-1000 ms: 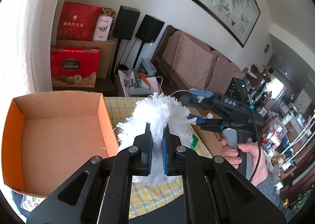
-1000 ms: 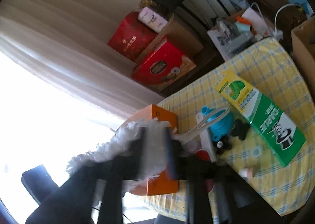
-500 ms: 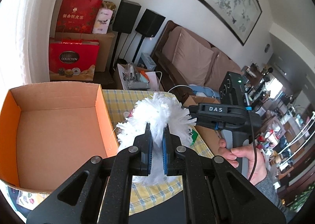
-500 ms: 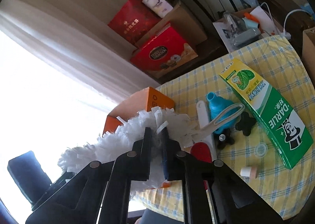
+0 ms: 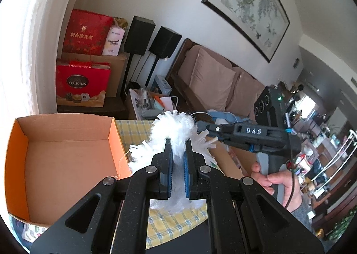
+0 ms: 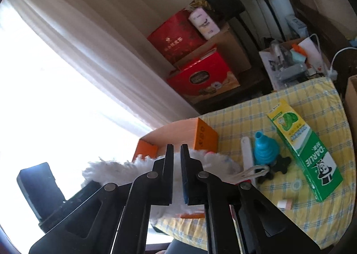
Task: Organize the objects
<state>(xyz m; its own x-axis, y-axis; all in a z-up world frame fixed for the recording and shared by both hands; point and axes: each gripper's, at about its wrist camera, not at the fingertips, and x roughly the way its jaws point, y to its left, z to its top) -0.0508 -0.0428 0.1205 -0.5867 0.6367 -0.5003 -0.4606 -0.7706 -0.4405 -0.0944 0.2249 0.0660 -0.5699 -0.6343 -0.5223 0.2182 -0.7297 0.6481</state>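
Left gripper (image 5: 177,164): my fingers clamped on the white duster (image 5: 176,129), held above the bench (image 5: 178,220) beside the orange box (image 5: 67,155).
Right gripper (image 6: 177,164): pinched shut on the same fluff.
Handling: light, floppy, compressible; the stiff handle (image 6: 246,155) gives surer hold.

Your left gripper (image 5: 178,153) covers the middle of the white duster (image 5: 173,129), so you cannot see its handle there. In the right wrist view, your right gripper (image 6: 177,160) hides the orange box's (image 6: 196,133) near wall and most of the duster. The window glare washes out everything at the left. The small cap (image 6: 285,204) on the tablecloth (image 6: 256,111) is too blurred to identify.
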